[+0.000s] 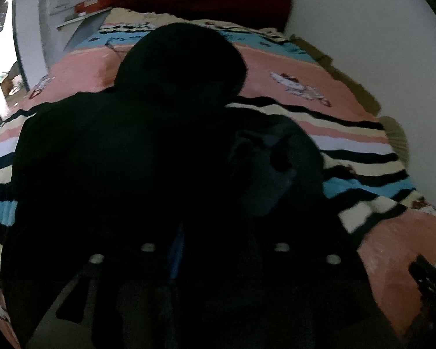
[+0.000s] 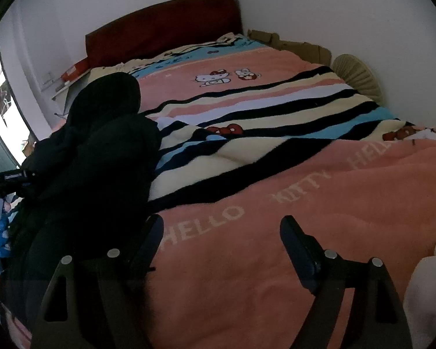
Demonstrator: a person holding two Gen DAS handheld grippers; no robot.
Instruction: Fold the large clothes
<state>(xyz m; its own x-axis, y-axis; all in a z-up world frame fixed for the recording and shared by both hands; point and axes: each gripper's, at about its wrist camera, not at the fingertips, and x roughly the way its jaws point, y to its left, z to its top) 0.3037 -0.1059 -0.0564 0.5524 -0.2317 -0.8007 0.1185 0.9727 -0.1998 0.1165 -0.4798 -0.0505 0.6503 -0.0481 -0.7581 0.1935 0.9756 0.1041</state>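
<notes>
Your black hooded garment lies on the striped blanket, hood toward the headboard. Your right gripper gapes empty beside it; left gripper over it, jaws unreadable.

Ahead of the right hand-held gripper spreads a bed under a pink blanket banded in black, cream, white and blue, with "HELLO KITTY" lettering just past the fingertips and a cartoon cat print further on. At the far end stands a dark red headboard against a white wall. Far ahead to the right, a pleated beige fan shape sits at the bed's edge. Far left lies an orange-red box.
</notes>
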